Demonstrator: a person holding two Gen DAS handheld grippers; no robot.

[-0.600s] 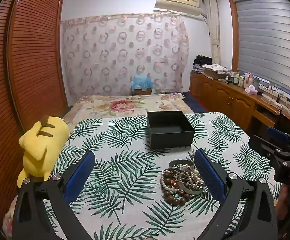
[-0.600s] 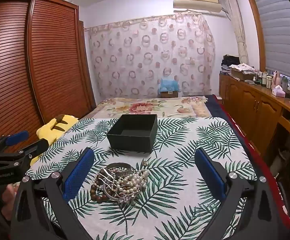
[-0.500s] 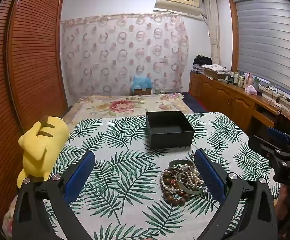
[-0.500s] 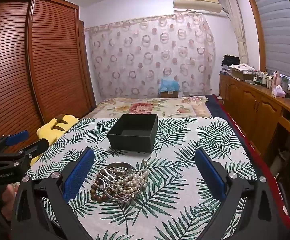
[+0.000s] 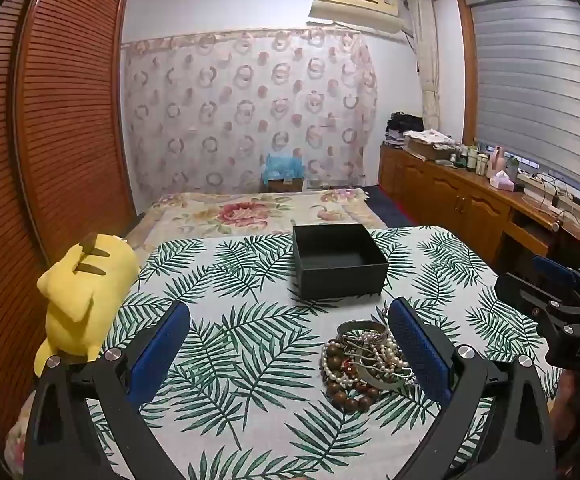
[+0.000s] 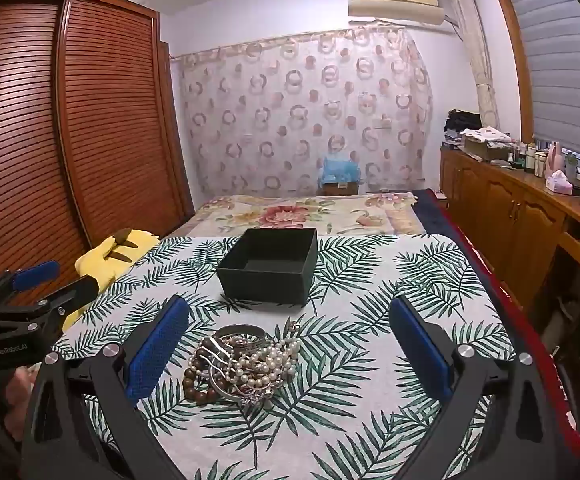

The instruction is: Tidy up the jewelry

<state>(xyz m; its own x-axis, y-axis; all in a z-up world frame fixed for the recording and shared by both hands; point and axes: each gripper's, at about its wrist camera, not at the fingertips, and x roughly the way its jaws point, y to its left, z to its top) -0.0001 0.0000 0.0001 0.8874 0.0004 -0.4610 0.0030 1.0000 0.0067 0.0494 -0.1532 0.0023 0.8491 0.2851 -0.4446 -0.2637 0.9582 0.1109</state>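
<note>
Both grippers, left [image 5: 290, 356] and right [image 6: 290, 352], spread wide and empty; tangled jewelry heap [image 6: 242, 364] (beads, pearls, bangles) likely to drag neighbours short of black box [image 6: 270, 266]

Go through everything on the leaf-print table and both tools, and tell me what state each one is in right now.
Black box: open, no lid, looks empty, upright.
Jewelry pile: tangled heap on the cloth, outside the box, untouched.
Left tool: open wide, holding nothing.
Right tool: open wide, holding nothing.
Yellow plush: lying at the table's left edge.
Tablecloth: spread flat.
</note>
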